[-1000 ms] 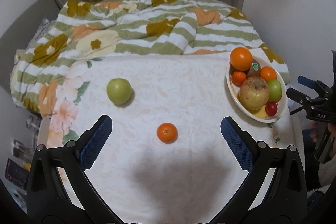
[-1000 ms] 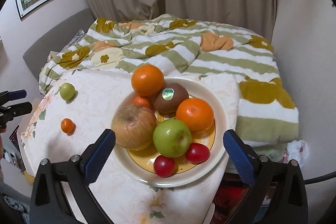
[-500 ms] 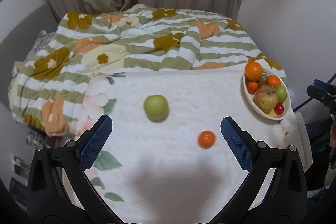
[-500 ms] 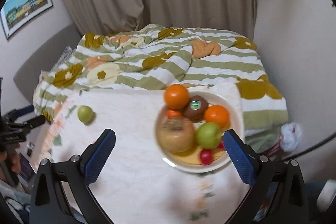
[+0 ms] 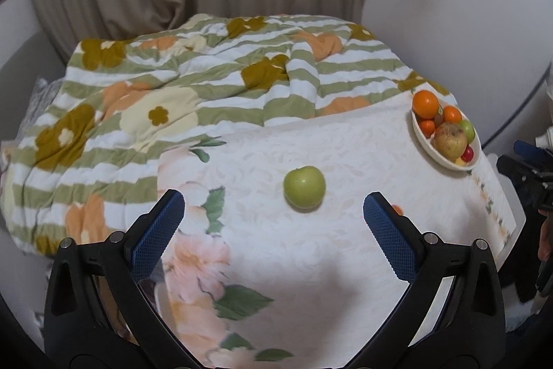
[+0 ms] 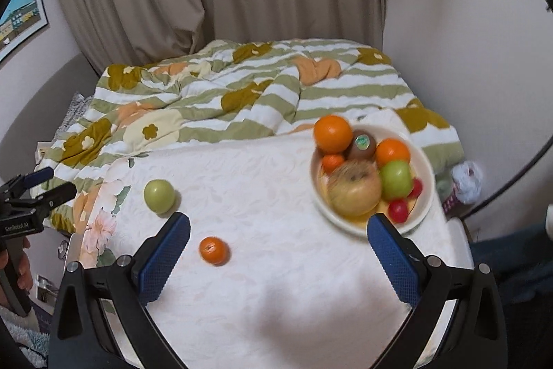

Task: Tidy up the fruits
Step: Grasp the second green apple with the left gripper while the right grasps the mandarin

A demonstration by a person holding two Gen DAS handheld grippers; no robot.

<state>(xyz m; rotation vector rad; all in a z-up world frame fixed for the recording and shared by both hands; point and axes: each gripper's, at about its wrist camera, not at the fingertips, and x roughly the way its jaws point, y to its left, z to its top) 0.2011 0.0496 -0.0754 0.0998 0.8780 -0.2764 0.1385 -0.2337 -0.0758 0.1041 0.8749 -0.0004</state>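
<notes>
In the left wrist view, the green apple (image 5: 304, 186) has been brought from left of centre to the middle, and the small mandarin (image 5: 397, 209) is now nearly hidden. In the right wrist view, the fruit bowl (image 6: 425, 168) has been shifted from centre to the right.

Green apple (image 5: 304, 186) between spread left tool (image 5: 273, 223) fingers.

We see the apple (image 6: 159, 196) lying on the tablecloth (image 6: 262, 182) at left, w/ the mandarin (image 6: 214, 250) nearer us & to its right, the fruit bowl (image 6: 423, 175) far right, and the quilt (image 6: 242, 92) behind.
</notes>
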